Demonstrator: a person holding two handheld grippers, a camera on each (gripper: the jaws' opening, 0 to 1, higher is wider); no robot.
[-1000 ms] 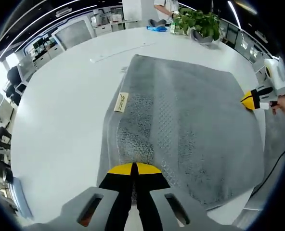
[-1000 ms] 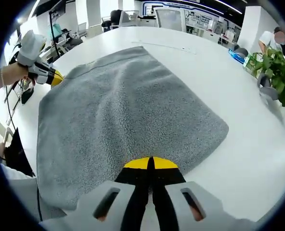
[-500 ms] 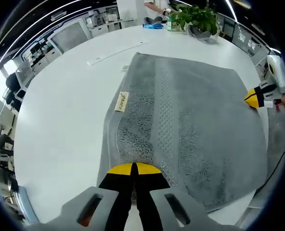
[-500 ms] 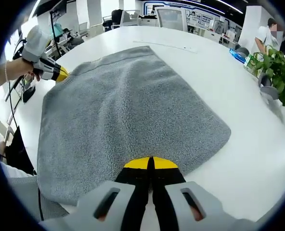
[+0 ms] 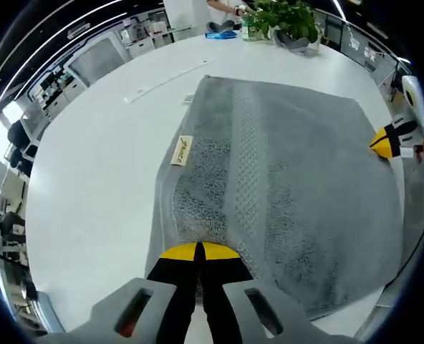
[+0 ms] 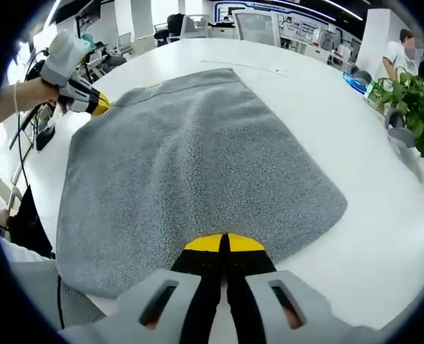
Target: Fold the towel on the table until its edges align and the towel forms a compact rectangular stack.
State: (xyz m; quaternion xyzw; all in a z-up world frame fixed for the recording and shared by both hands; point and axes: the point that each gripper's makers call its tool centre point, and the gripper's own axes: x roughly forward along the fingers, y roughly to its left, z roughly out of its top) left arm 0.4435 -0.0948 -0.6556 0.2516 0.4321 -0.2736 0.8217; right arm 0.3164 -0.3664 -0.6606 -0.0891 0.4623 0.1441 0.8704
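Clenched on the near hem of the grey towel (image 5: 269,179), the left gripper (image 5: 198,252) pinches fabric between its yellow tips. Likewise the right gripper (image 6: 224,244) is clamped on the towel's opposite edge. Between them the towel lies spread across the white table (image 5: 90,172), its label (image 5: 181,151) upward. A potted plant (image 6: 411,100) stands well apart.

Bare table (image 5: 90,165) flanks towel (image 5: 283,179); potted plant (image 6: 412,107) stands far off.
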